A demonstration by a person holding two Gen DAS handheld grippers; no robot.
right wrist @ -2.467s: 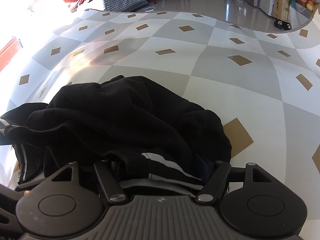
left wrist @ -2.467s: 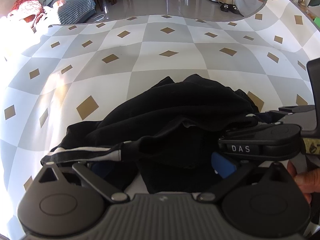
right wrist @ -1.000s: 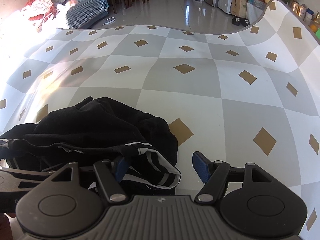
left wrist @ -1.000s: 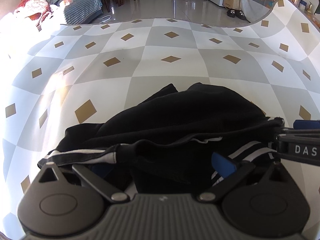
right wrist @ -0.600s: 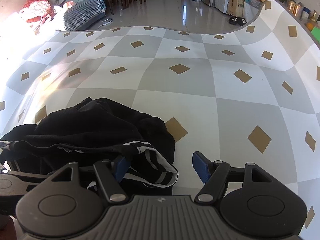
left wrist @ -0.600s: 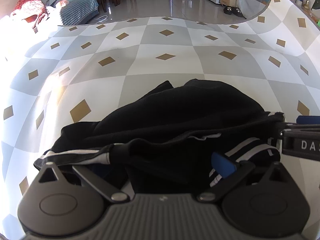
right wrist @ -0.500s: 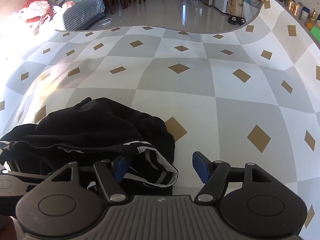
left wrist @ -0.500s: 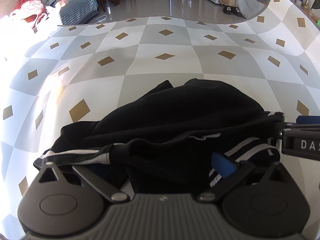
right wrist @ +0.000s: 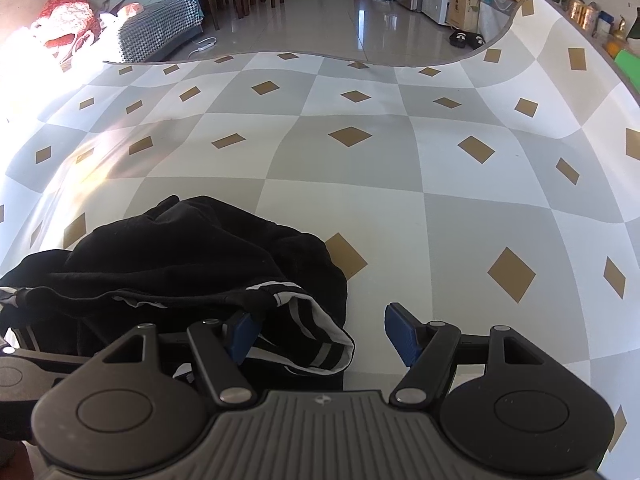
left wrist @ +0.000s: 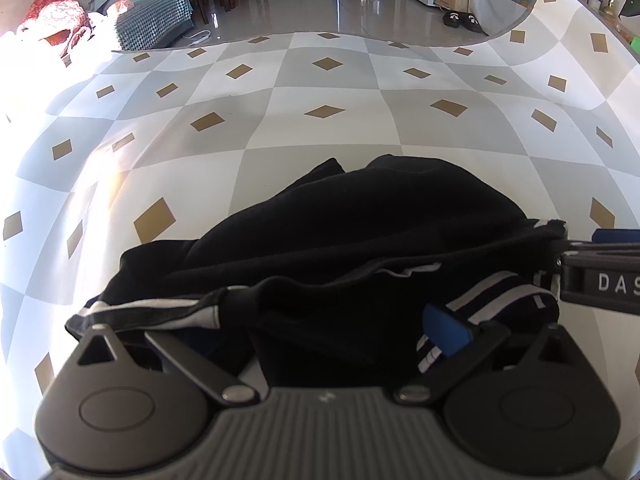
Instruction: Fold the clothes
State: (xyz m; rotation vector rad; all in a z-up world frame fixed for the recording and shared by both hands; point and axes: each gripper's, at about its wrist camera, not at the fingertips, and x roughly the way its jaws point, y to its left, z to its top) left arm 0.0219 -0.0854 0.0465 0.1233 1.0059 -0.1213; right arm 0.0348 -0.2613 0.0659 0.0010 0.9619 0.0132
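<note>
Now | right tongs point(right wrist: 320, 330) agape, striped hem between, unpinched | left tongs point(left wrist: 320, 328) over black garment point(left wrist: 360, 232), grip unclear | checkered worktop point(left wrist: 320, 128)

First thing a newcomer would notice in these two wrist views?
The crumpled black garment with white-striped trim, heaped at the near edge of the checkered tablecloth with its gold diamonds. Next, the right gripper, jaws apart: its left blue pad is against the striped hem and its right pad stands over bare cloth. The left gripper sits low over the same heap, fabric lying between its fingers.
</note>
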